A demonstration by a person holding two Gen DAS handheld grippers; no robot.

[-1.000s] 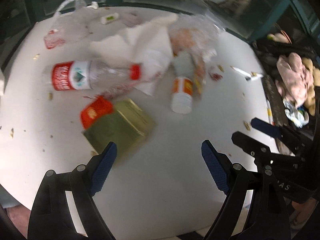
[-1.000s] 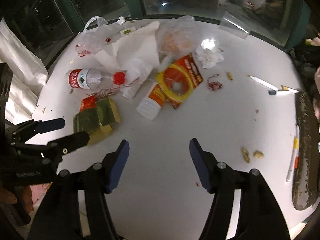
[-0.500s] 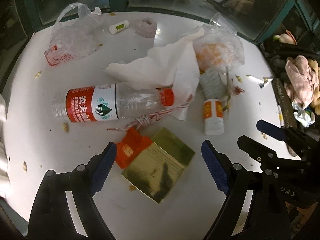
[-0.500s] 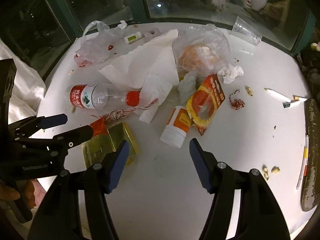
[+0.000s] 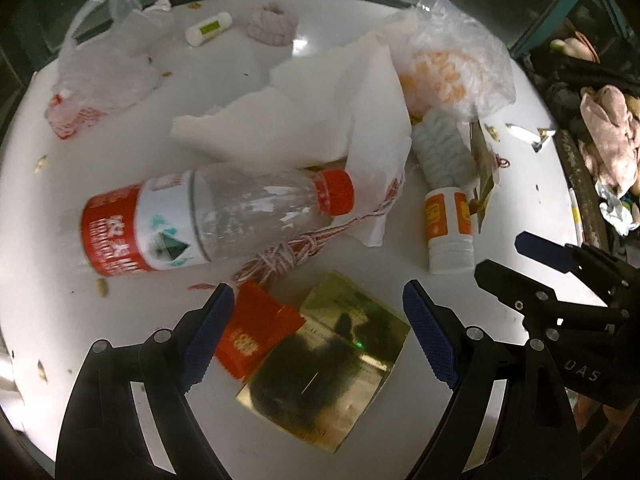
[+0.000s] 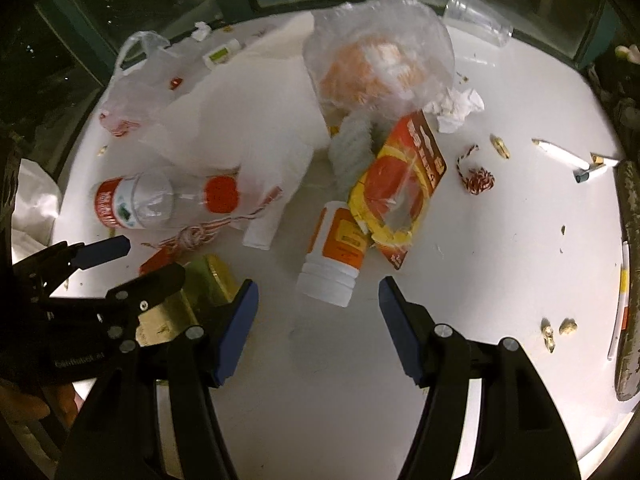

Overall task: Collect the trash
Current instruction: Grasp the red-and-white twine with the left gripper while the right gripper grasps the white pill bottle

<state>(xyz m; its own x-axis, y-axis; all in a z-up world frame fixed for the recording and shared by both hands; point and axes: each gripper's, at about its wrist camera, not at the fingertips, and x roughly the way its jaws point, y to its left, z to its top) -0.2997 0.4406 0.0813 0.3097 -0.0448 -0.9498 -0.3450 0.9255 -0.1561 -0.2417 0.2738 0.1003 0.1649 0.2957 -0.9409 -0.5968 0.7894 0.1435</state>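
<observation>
1. Over the white round table (image 5: 52,208), the left gripper (image 5: 318,338) points steeply down, its jaws wide apart and empty above the gold box (image 5: 332,368).
2. At 3 o'clock of it, the right gripper (image 6: 316,330) tilts down likewise, jaws apart, holding nothing.
3. The white orange-labelled bottle (image 6: 336,252) lies just at 12 o'clock of the right gripper's blue pads (image 6: 236,332).
4. The clear water bottle (image 5: 208,216) lies on its side at 11 o'clock of the gold box.

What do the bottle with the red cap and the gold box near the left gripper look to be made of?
Bottle: clear thin plastic, glossy, see-through with a printed label. Gold box: probably foil-faced card, mirror-like, reflecting dark shapes; could be metal.
</observation>
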